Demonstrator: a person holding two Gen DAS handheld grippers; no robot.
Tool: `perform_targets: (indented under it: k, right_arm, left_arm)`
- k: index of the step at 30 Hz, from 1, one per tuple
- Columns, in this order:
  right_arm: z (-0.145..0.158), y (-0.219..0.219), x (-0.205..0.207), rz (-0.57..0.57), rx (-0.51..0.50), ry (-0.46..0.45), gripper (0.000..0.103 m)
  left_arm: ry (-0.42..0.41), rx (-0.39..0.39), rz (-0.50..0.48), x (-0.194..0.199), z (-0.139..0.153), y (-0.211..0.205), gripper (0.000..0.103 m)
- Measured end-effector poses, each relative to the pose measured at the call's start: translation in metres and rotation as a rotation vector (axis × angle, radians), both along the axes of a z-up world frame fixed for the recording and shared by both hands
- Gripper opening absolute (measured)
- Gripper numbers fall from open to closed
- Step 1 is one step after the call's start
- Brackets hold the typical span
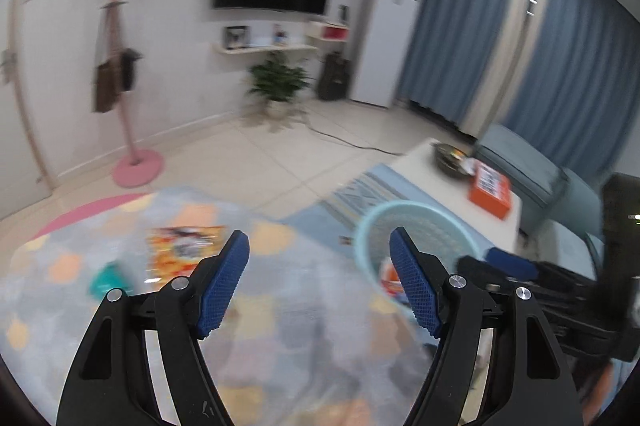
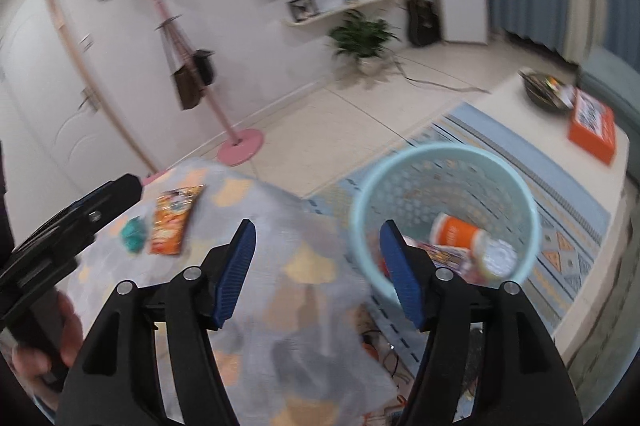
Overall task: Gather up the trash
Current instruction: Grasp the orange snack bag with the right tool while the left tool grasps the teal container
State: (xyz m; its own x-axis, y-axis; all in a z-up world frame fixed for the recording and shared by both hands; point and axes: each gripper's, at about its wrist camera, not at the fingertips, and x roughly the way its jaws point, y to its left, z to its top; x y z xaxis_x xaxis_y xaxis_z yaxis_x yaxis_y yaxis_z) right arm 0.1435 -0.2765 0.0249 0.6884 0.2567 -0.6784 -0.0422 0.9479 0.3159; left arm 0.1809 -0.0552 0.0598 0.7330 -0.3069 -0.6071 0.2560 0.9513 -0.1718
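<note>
Grippers both wide, empty: left gripper (image 1: 320,246), right gripper (image 2: 318,234). Basket (image 2: 360,193) at 1 o'clock, orange cup (image 2: 456,232) inside. Orange wrapper (image 2: 174,222) and teal scrap (image 2: 132,232) at 10 o'clock on cloth. Judged between pickups; next: reach wrapper, close, carry to basket.

The bench (image 2: 280,246) wears a grey cloth with orange and yellow patches. On it lie an orange snack packet (image 2: 173,220) and, just beside that, a crumpled teal wrapper (image 2: 132,232); the left wrist view shows the same packet (image 1: 180,246) and wrapper (image 1: 108,278), blurred. A pale blue basket (image 2: 440,161) stands on the floor beside the bench, on a striped blue rug (image 2: 560,193), with an orange cup (image 2: 456,232) and other wrappers lying inside.
</note>
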Motion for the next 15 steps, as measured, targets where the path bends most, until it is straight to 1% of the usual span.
perform_targets:
  k: [4, 5, 7, 11, 13, 15]
  right_arm:
    - [0.015, 0.039, -0.002, 0.079, -0.037, -0.059, 0.062]
    - [0.019, 0.050, -0.001, 0.099, -0.048, -0.072, 0.062]
    - [0.023, 0.070, 0.002, 0.134, -0.061, -0.092, 0.062]
    - [0.025, 0.097, 0.011, 0.170, -0.071, -0.108, 0.062]
    - [0.022, 0.110, 0.020, 0.196, -0.051, -0.089, 0.061]
    - [0.017, 0.117, 0.029, 0.214, -0.025, -0.065, 0.061]
  left_arm:
    - [0.011, -0.003, 0.124, 0.002, -0.003, 0.051, 0.071]
    - [0.020, -0.008, 0.163, 0.005, -0.006, 0.067, 0.071]
    - [0.039, -0.026, 0.210, 0.009, -0.008, 0.089, 0.071]
    - [0.095, -0.066, 0.324, 0.023, -0.027, 0.136, 0.072]
    - [0.120, -0.082, 0.343, 0.025, -0.039, 0.151, 0.072]
    - [0.153, -0.090, 0.336, 0.026, -0.051, 0.157, 0.072]
